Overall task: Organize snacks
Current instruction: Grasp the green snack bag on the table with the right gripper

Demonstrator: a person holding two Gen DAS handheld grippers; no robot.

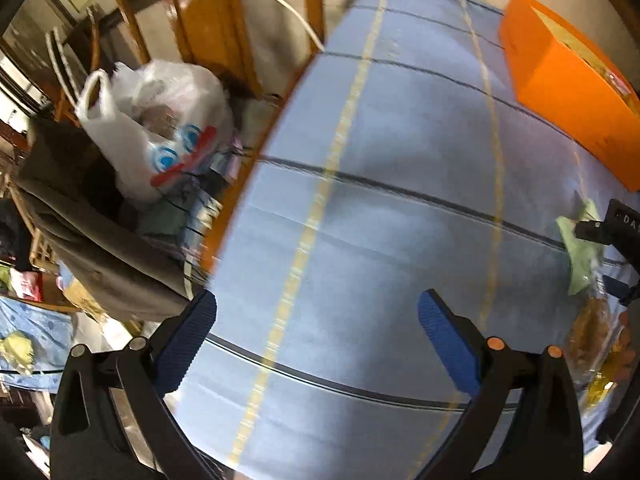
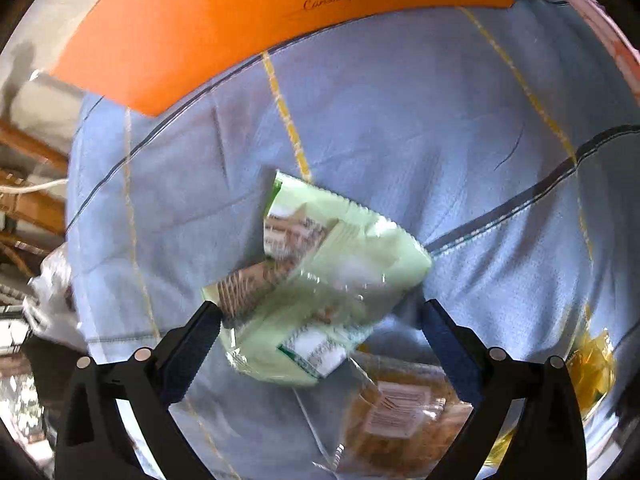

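- Handling: pale green snack packet (image 2: pixel 340 264), judged light, crinkly, slippery; pinch a sealed edge.
- Right hand-held gripper (image 2: pixel 320 324): jaws apart, straddling the packet.
- Left hand-held gripper (image 1: pixel 316 316): jaws apart, empty.

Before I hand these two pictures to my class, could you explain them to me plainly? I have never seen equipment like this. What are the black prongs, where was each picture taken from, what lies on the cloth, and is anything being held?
The black prongs are two-finger grippers that a person holds, one in each hand. Each carries a wide-angle camera looking forward along its fingers, so the pictures curve.

The left camera shows the left gripper, open and empty, over a blue striped cloth. An orange box stands at the far side, and a white plastic bag sits beyond the cloth's edge.

The right camera shows the right gripper, open, around pale green snack packets lying on the cloth. It is not gripping them. Nearer the camera lies a clear packet of brown snacks.
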